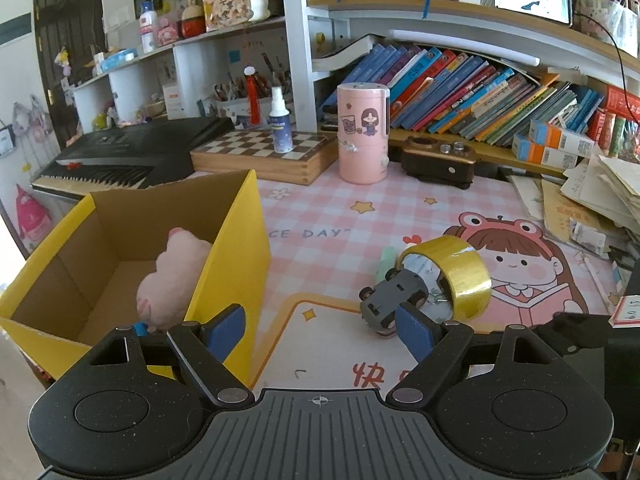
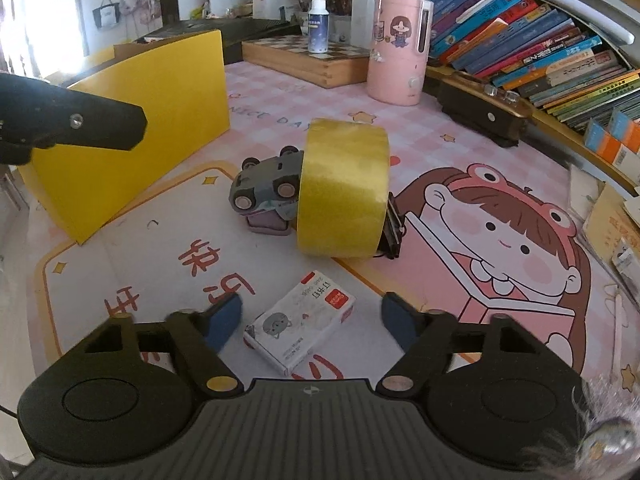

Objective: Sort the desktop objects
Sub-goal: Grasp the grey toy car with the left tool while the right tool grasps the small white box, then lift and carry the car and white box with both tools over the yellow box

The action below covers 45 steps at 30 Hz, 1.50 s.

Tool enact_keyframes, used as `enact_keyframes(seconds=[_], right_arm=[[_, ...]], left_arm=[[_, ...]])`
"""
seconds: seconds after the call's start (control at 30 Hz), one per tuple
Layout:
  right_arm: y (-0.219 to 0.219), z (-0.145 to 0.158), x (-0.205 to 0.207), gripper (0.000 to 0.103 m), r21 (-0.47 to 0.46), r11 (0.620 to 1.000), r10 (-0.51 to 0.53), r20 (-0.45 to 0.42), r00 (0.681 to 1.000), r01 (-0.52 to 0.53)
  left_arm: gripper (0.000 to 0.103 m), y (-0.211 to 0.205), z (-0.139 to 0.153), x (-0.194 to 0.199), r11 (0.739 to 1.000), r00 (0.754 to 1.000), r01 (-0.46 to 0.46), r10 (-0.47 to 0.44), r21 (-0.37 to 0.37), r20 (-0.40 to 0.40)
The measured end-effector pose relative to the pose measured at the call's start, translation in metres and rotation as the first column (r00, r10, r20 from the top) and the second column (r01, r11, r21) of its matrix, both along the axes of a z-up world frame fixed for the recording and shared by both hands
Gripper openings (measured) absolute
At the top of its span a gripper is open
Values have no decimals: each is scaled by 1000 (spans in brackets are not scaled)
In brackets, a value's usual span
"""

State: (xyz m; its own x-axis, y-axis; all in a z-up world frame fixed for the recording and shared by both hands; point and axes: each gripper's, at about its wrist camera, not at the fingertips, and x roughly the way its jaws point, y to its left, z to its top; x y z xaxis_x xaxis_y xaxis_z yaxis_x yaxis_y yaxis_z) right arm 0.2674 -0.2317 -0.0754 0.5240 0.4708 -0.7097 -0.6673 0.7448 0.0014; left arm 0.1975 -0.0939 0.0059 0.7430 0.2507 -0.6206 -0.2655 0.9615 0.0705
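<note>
A yellow cardboard box (image 1: 236, 248) stands at the left of the pink desk mat and holds a pink plush toy (image 1: 172, 276). My left gripper (image 1: 320, 332) is open and empty beside the box's right wall. A grey toy car (image 1: 394, 296) lies on its side against a yellow tape roll (image 1: 460, 276). In the right wrist view my right gripper (image 2: 312, 316) is open around a small white staple box (image 2: 300, 320) on the mat. The car (image 2: 264, 188), the tape roll (image 2: 344, 188), a black binder clip (image 2: 394, 224) and the yellow box (image 2: 160, 120) lie beyond it.
A pink cylinder container (image 1: 362, 132), a chessboard box (image 1: 264, 152) with a spray bottle (image 1: 280, 120), a dark wooden gadget (image 1: 438, 160) and a keyboard (image 1: 132, 156) stand at the back. Books fill the shelves (image 1: 480, 92). Loose papers (image 1: 600, 192) pile at the right.
</note>
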Motion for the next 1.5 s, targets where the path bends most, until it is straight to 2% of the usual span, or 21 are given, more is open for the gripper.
enact_keyframes(seconds=[0.07, 0.1, 0.3, 0.4, 0.53, 0.73, 0.9, 1.1, 1.37, 1.5], right_arm=[[-1, -1, 1, 60, 10, 1000, 2, -12, 1000, -2], [-2, -1, 1, 54, 18, 1000, 6, -12, 1000, -6], [-7, 3, -8, 54, 21, 1000, 5, 11, 1000, -6], [-17, 7, -11, 53, 30, 999, -38, 10, 999, 38], [-33, 14, -15, 54, 25, 993, -114, 4, 993, 114], [-55, 23, -18, 54, 32, 983, -181, -25, 983, 182], [-61, 29, -22, 54, 40, 981, -189, -20, 982, 190], [-64, 32, -22, 54, 39, 982, -184, -11, 983, 184], [-71, 32, -22, 54, 38, 978, -205, -15, 979, 205], [-72, 32, -23, 54, 42, 975, -215, -26, 976, 216]], left_arm=[[84, 0, 0, 0, 1000, 1000, 0, 0, -3, 0], [84, 1, 0, 0, 1000, 1000, -1, 1, -4, 1], [84, -3, 0, 4, 1000, 1000, 23, -23, -9, 2], [84, -8, -2, 10, 999, 999, 49, -49, -22, 0], [84, -13, -11, 23, 994, 997, 75, -77, -75, -26], [83, -10, -27, 47, 990, 998, 39, -46, -136, -53], [83, -3, -41, 69, 983, 997, 5, -18, -186, -71], [82, -3, -54, 86, 980, 995, -8, -13, -201, -103], [63, -1, -65, 92, 965, 993, -5, -27, -262, -117], [62, 2, -62, 87, 960, 994, 1, -32, -281, -107]])
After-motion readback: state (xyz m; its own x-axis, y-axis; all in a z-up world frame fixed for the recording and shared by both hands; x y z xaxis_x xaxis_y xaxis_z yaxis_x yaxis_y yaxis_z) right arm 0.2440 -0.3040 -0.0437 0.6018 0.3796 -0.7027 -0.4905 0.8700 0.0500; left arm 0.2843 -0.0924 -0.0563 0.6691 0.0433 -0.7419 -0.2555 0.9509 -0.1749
